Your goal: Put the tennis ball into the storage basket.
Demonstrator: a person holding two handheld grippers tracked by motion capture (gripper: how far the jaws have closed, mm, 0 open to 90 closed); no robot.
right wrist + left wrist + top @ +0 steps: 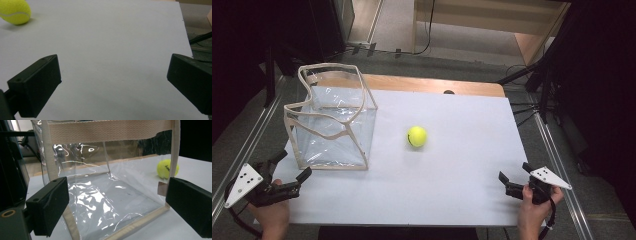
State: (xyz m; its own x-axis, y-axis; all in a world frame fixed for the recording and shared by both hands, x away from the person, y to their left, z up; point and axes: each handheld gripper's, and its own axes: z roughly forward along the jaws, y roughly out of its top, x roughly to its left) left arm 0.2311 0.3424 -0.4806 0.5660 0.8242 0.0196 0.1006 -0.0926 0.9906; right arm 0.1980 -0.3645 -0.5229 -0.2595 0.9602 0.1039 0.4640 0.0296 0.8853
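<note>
Ball [417, 136] mid-table, just right of clear bag [332, 125], ahead-left of right gripper [515, 182]; left gripper [292, 172] faces bag. Both spread wide, empty.

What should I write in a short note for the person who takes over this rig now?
Left claw: open, holding nothing, just in front of the clear bag.
Right claw: open, holding nothing, at the near right of the white table.
Tennis ball: on the table, right of the bag, apart from it.
Bag: upright, top open, nothing inside.
Done: nothing yet, as far as the pictures show.
Left: probably pick up the ball and put it into the bag.
</note>
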